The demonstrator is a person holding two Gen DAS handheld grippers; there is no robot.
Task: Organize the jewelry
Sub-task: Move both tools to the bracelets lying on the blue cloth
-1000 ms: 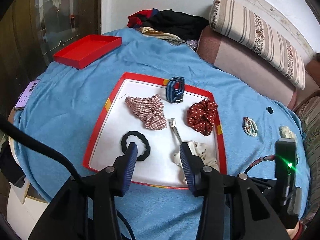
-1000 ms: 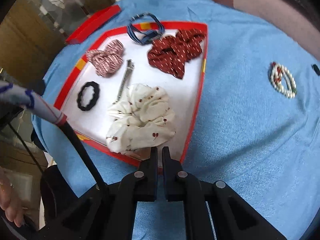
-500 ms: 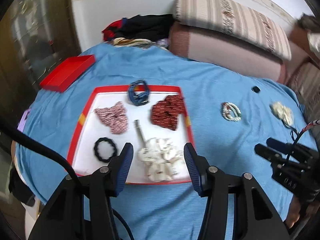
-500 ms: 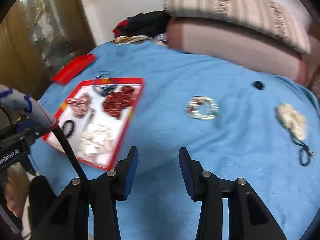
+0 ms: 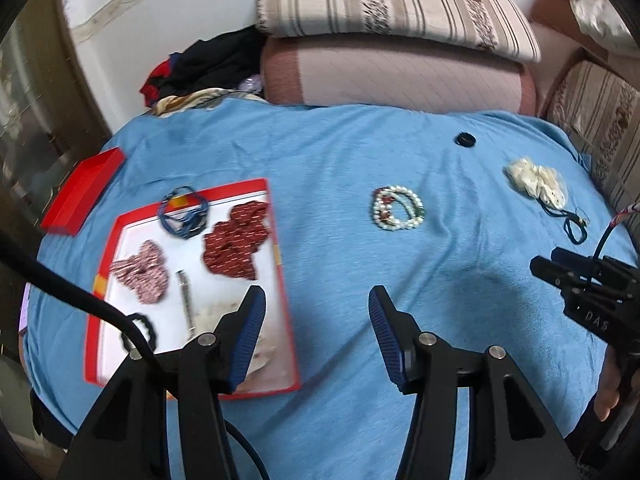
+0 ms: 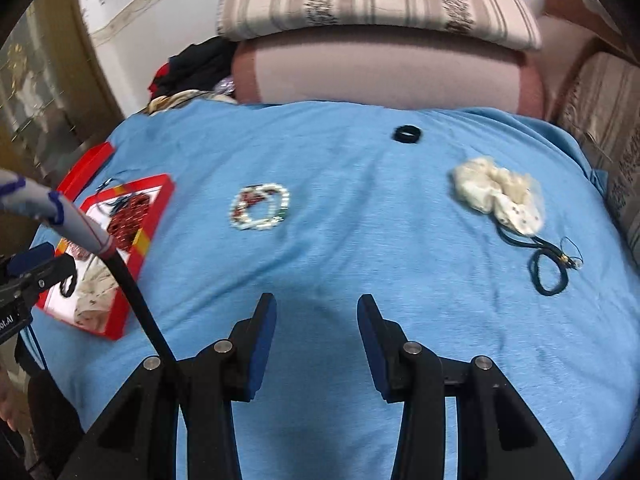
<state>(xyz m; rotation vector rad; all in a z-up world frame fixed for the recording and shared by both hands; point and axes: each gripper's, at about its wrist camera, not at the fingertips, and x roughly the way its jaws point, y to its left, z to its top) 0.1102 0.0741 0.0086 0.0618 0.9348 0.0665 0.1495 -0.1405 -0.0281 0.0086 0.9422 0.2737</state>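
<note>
A red-rimmed white tray (image 5: 285,292) lies on the blue cloth at the left and holds a dark red scrunchie (image 5: 236,240), a checked scrunchie (image 5: 142,270), blue hair ties (image 5: 184,212), a metal clip (image 5: 186,304), a black ring (image 5: 140,330) and a white scrunchie partly hidden by my left fingers. A pearl bracelet (image 5: 397,208) (image 6: 260,207), a cream scrunchie (image 6: 498,196), a dark cord (image 6: 550,274) and a small black hair tie (image 6: 407,135) lie loose on the cloth. My left gripper (image 5: 316,332) is open and empty. My right gripper (image 6: 316,340) is open and empty.
A red box lid (image 5: 82,192) lies at the far left edge of the cloth. Striped cushions (image 5: 396,4) and a pink bolster (image 5: 396,76) line the back. A pile of dark clothes (image 5: 208,64) sits at the back left.
My right gripper has let go of the white scrunchie in the tray, opened and swung right over the bare cloth. My left gripper has also turned right, away from the tray.
</note>
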